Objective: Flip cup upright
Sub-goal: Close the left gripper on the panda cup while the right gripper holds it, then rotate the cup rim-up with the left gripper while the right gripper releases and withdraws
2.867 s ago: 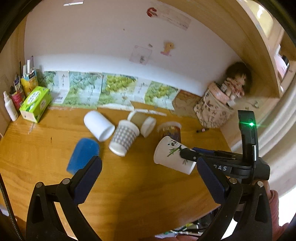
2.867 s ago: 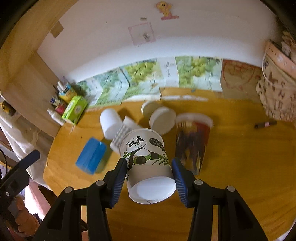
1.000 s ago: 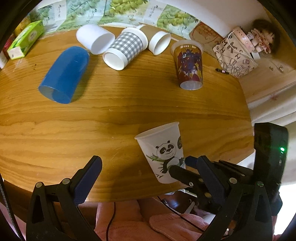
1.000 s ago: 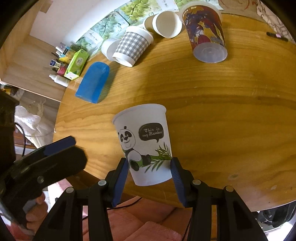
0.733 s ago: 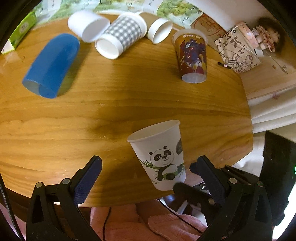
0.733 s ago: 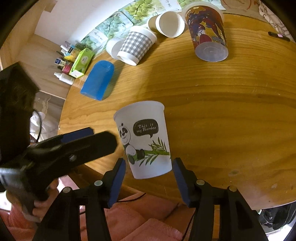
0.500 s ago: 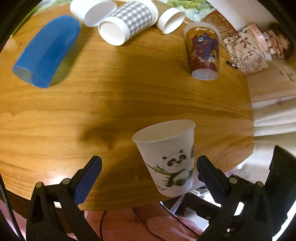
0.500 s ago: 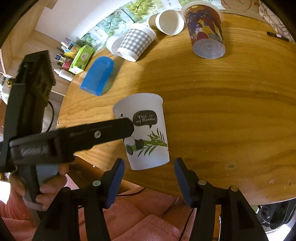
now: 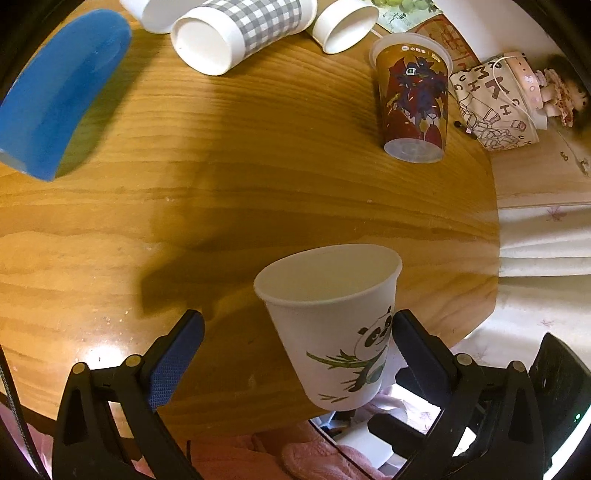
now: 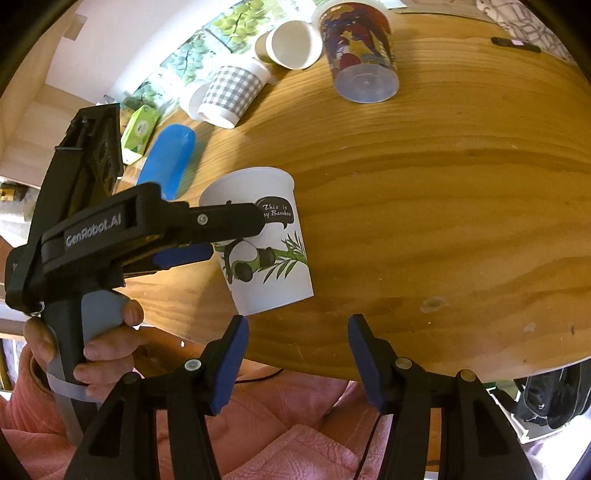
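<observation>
A white paper cup with a panda print (image 9: 332, 325) (image 10: 266, 251) stands upright near the front edge of the round wooden table (image 9: 258, 184). My left gripper (image 9: 295, 343) is open, its jaws wide on either side of the cup, the right finger (image 9: 417, 343) close to the cup wall. In the right wrist view the left gripper's finger (image 10: 207, 225) crosses in front of the cup. My right gripper (image 10: 295, 347) is open and empty, just below the cup's base, apart from it.
At the back lie a blue cup (image 9: 55, 88), a grey checked cup (image 9: 236, 33), white cups (image 9: 343, 22) and an inverted robot-print cup (image 9: 413, 99). A patterned bag (image 9: 495, 103) with a doll sits at the right. The table edge is close below the panda cup.
The right gripper let go of the panda cup, opened and drew back. The cup now stands upright on the table. The left gripper moved in around it.
</observation>
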### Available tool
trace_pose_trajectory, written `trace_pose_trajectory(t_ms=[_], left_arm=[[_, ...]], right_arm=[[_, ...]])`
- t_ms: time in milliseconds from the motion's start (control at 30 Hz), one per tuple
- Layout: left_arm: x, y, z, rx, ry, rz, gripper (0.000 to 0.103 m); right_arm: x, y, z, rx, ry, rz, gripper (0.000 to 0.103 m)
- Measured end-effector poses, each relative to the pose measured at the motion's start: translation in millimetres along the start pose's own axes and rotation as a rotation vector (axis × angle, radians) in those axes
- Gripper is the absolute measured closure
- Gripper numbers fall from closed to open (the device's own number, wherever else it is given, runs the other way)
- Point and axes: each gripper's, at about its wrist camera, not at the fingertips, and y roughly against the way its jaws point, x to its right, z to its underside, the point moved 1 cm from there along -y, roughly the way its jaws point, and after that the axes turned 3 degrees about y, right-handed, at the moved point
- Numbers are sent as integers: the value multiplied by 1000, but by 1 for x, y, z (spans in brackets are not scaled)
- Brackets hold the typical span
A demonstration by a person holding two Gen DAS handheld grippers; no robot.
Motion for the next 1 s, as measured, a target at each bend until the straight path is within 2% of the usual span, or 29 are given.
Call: trace_pose_trajectory(t_ms=[67,233,367,533,633,1000], left_arm=[[2,-2,-3,-1,2,6,8],[7,-4,-7,13,-12,-15,29],[9,0,-9,55,-35,-42,29],[16,12,-6,179,-116,-103,29],[20,22,0,298,-190,-159,29],[34,25,26,569,-414,-218,29]], right_arm=[[2,2,2,4,-8,6,46],[5,5,4,17,-23,17,46],[4,11,5,25,-27,23,46],[1,12,2,30,-24,24,46],[0,12,0,32,-15,22,46],[-1,17,3,52,32,33,46]])
